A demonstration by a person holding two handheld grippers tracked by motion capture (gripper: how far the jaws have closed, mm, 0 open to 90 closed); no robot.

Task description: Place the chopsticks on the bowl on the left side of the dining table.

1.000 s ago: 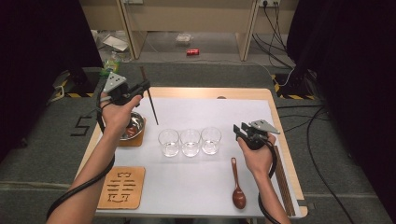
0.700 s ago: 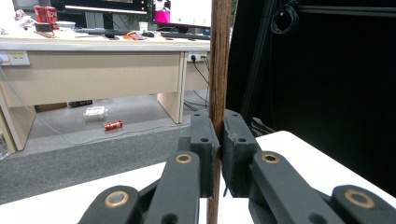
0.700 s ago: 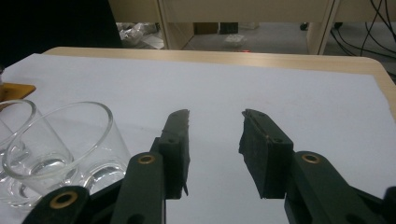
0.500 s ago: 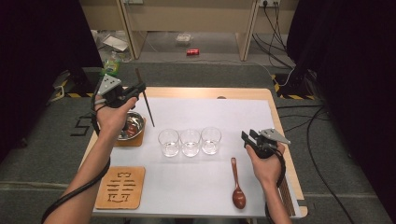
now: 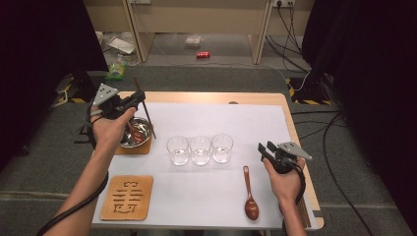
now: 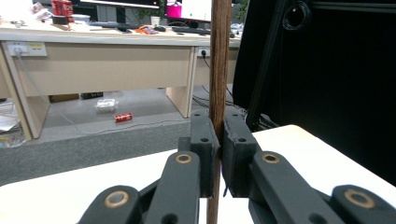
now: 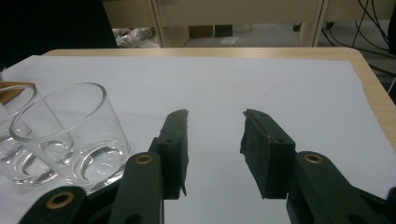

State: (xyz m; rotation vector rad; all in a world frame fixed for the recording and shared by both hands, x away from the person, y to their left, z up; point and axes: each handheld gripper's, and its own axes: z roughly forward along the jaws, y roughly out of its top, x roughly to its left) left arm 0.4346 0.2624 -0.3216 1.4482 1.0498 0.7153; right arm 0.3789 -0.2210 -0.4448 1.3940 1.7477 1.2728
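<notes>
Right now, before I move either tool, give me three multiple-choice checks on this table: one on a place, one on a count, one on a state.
1. Where does the wooden spoon lie?
A. in the metal bowl
B. on the white sheet, beside the right tool
C. on the carved coaster

2. How many glasses stand in the row?
A. two
B. three
C. five

3. What is the left tool doing?
A. clamping a thin wooden stick
B. open and empty
C. holding a glass

Answers:
B, the spoon lies flat just left of the right tool.
B, three stand side by side at mid-table.
A, its pads press on the wooden stick.
</notes>
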